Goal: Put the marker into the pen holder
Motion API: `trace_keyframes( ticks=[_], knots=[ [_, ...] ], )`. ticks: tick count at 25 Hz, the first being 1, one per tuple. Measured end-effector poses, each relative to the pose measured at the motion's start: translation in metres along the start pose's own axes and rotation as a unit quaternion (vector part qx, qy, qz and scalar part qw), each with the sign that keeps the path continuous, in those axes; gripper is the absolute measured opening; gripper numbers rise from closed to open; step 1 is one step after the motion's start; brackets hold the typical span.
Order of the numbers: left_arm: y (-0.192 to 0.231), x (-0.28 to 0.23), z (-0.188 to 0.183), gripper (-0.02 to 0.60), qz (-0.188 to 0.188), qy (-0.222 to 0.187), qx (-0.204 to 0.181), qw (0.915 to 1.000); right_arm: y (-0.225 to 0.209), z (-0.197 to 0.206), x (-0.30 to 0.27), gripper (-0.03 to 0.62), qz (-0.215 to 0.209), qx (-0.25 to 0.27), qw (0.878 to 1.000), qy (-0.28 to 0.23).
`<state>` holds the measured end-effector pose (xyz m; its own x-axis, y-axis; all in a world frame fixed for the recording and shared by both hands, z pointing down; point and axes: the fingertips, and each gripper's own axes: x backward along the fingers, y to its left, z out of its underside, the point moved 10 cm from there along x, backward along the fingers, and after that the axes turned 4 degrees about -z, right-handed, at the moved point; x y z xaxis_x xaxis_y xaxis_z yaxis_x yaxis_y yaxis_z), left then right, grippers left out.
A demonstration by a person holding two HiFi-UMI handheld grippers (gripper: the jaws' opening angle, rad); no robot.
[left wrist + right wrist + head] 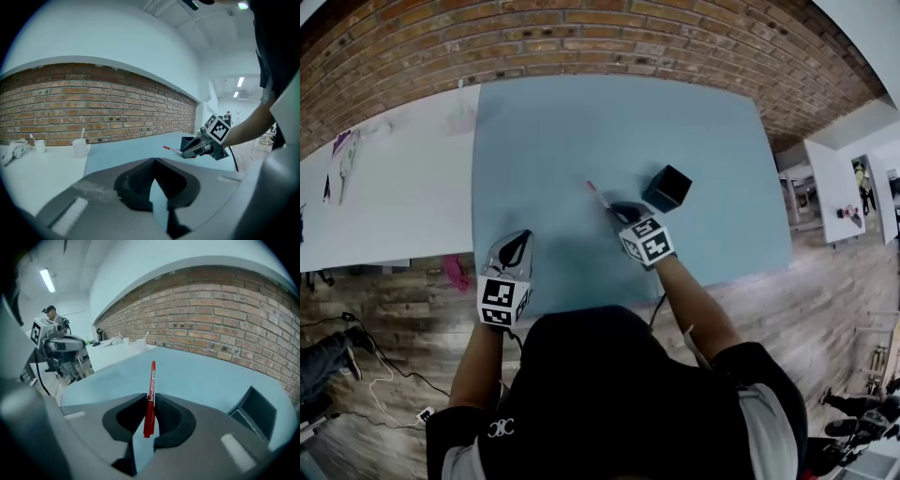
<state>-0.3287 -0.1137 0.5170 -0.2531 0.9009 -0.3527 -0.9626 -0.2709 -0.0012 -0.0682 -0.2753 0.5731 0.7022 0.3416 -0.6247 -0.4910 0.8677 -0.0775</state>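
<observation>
Marker [151, 380] pinched — right gripper [622, 212], pen holder [667, 188] beside

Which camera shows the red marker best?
The right gripper view: the red marker is close and sharp, pinched by the right gripper. The head view shows it small; the left gripper view shows only its distant tip.

No legible text, print on marker [150, 397] too small to read

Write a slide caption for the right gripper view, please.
Right claw grips red marker, black holder at its right.
</observation>
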Motion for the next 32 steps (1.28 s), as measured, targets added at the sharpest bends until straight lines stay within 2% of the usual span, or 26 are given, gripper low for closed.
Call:
trace_keyframes(
  ticks=[3,10,15,20,26,32],
  knots=[
    [0.009,-0.011,-0.004,0.006,0.016,-0.013,-0.005,0.9998,-0.001,-0.004,0.039,0.058,0.03,0.001,0.999,-0.02],
    [0.01,-0.039,-0.016,0.006,0.08,-0.029,-0.016,0.9962,-0.012,0.007,0.129,0.058,0.157,-0.028,0.987,-0.038],
    [0.0,-0.047,-0.018,0.006,0.093,-0.025,-0.018,0.9952,-0.018,0.012,0.16,0.058,0.199,-0.036,0.978,-0.05],
    [-0.019,-0.058,-0.023,0.006,0.075,-0.017,-0.009,0.997,-0.036,0.023,0.174,0.058,0.194,-0.018,0.979,-0.058],
    [-0.044,-0.082,-0.036,0.006,0.026,-0.015,0.013,0.9995,-0.089,0.03,0.193,0.058,0.166,0.007,0.984,-0.069],
    [-0.097,-0.107,-0.045,0.006,-0.01,-0.006,0.034,0.9994,-0.146,0.041,0.22,0.058,0.122,0.08,0.988,-0.058]
  ],
)
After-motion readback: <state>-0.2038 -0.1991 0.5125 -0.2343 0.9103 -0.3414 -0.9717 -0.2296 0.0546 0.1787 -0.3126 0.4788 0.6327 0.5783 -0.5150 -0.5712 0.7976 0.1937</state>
